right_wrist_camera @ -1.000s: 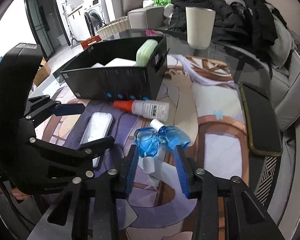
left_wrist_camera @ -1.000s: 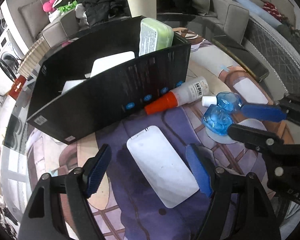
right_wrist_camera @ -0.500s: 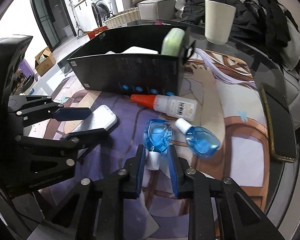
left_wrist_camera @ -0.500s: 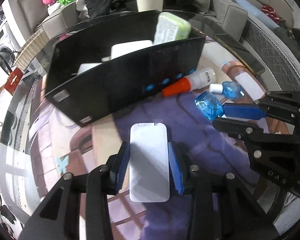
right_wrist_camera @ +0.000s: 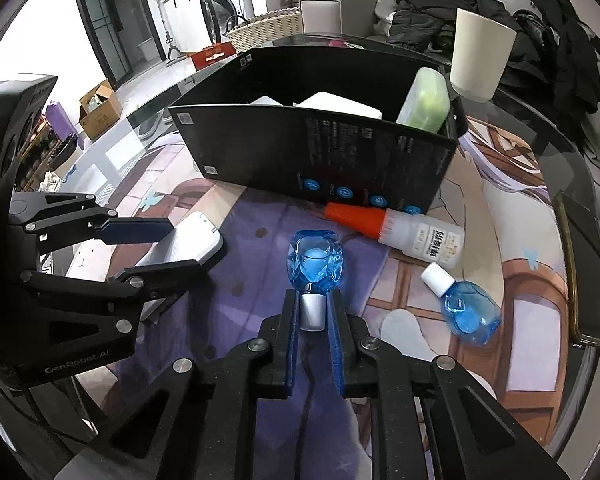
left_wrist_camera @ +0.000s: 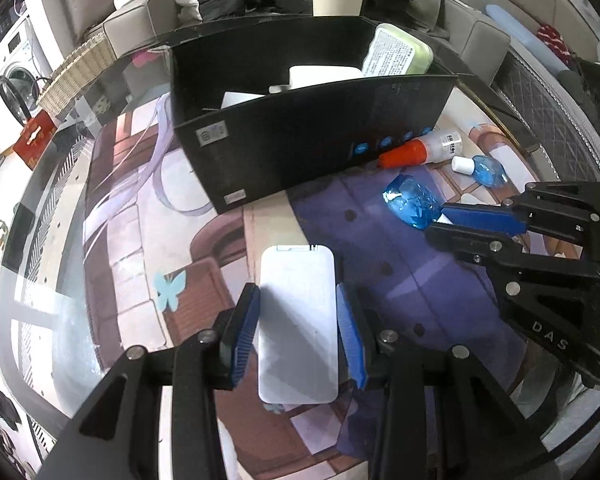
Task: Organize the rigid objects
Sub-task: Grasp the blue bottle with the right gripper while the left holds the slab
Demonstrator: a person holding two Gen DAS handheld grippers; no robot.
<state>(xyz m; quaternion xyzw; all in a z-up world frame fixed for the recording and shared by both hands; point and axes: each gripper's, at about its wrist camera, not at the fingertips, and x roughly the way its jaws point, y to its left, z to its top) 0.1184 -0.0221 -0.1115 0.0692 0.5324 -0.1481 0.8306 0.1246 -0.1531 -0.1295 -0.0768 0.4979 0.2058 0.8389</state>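
You're gripping two things at once here. Your left gripper [left_wrist_camera: 298,334] is clamping its blue pads on the long edges of a flat white case [left_wrist_camera: 297,320] with rounded corners; it is looking plain and smooth, with a thin seam line near its far end. It is sitting low over the printed mat [left_wrist_camera: 140,208], in front of the black box [left_wrist_camera: 312,148], though you can't tell from here whether it is touching the mat. Your right gripper [right_wrist_camera: 314,316] is pinching the pale cap of a small blue bottle [right_wrist_camera: 315,262], jaws nearly together on it; the faceted, see-through body is pointing away from you towards the box.

A second blue bottle [right_wrist_camera: 470,312] with a white cap is lying on its side to the right, apart from the one you're holding. A white bottle with an orange tip [right_wrist_camera: 396,230] is lying just in front of the box wall.

Inside the box, a green container [right_wrist_camera: 426,102] is standing on end at the right corner, its lower half hidden by the wall. Two white items [right_wrist_camera: 340,108] are showing only their tops over the rim, so what they are is hard to say. The label print on the orange-tipped bottle is too small to read. A pale cup [right_wrist_camera: 480,58] is standing behind the box.
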